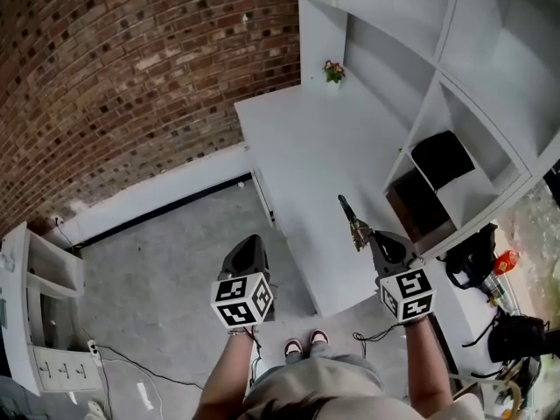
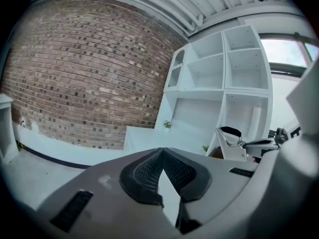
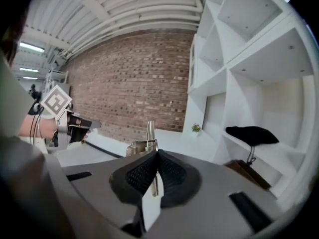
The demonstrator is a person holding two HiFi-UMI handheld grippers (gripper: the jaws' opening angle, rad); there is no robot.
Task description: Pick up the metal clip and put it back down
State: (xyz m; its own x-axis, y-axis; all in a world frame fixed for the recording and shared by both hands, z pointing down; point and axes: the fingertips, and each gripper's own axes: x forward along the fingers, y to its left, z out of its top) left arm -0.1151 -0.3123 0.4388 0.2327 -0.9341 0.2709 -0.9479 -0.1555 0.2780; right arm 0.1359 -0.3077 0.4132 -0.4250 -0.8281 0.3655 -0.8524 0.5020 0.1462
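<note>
A: What has the right gripper [image 1: 374, 239] got?
B: Its jaws are pinched onto the metal clip [image 1: 352, 220], which sticks out past their tips, with the white table [image 1: 315, 138] beyond.
A: And the left gripper [image 1: 249, 250]?
B: Jaws pressed together with nothing between them, off to the right gripper's left.

The clip [image 3: 149, 131] is shiny bare metal, silvery with a brassier coil. The left gripper [image 2: 160, 154] and right gripper [image 3: 157, 157] look like matt grey plastic, with black finely ribbed pads [image 3: 174, 176]. The table [image 1: 306, 147] is smooth, matt white. The wall [image 1: 131, 68] upper left is rough brick. The floor [image 1: 166, 261] is dull grey, kinda concrete-looking.
</note>
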